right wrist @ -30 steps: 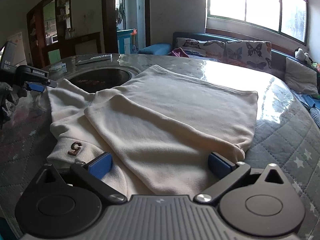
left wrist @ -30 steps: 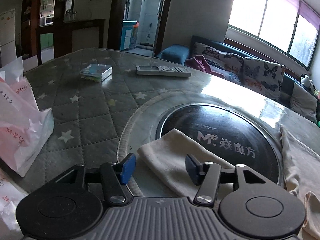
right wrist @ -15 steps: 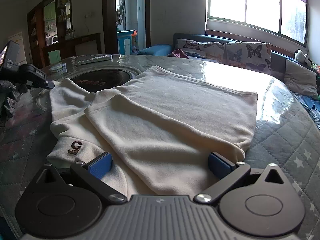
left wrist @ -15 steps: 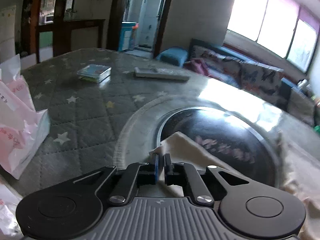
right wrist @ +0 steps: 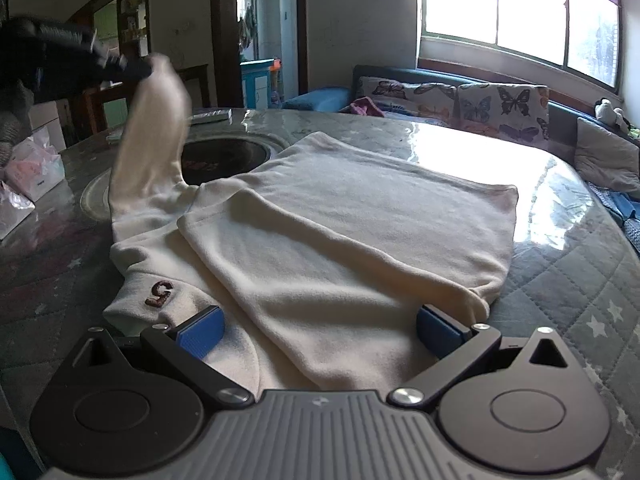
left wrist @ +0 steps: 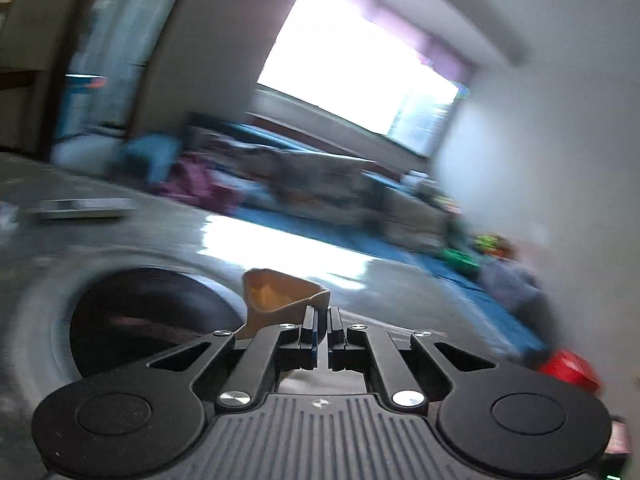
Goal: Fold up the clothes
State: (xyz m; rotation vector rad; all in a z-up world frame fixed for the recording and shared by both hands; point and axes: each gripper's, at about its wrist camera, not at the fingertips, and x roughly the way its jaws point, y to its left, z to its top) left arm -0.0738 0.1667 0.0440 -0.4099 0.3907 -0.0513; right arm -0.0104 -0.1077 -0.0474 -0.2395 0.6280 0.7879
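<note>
A cream sweater (right wrist: 340, 232) lies spread on the round table, one sleeve folded across its body, a small brown "5" patch (right wrist: 159, 293) near its neck. My left gripper (left wrist: 322, 320) is shut on the other sleeve's cuff (left wrist: 280, 296). In the right wrist view that sleeve (right wrist: 156, 132) hangs lifted from the left gripper (right wrist: 148, 68) above the table's left side. My right gripper (right wrist: 318, 330) is open and low over the sweater's near edge, its blue pads (right wrist: 202, 330) on either side of the fabric.
A black round hob (right wrist: 224, 158) is set in the quilted table top (right wrist: 580, 280). A remote (right wrist: 211, 116) lies beyond it, pink bags (right wrist: 32, 172) sit at the left. A sofa with butterfly cushions (right wrist: 460, 104) stands behind the table under the window.
The left gripper shut on the sleeve cuff, then rose and swung right with it, lifting the sleeve off the table. The right gripper has stayed put and open.
</note>
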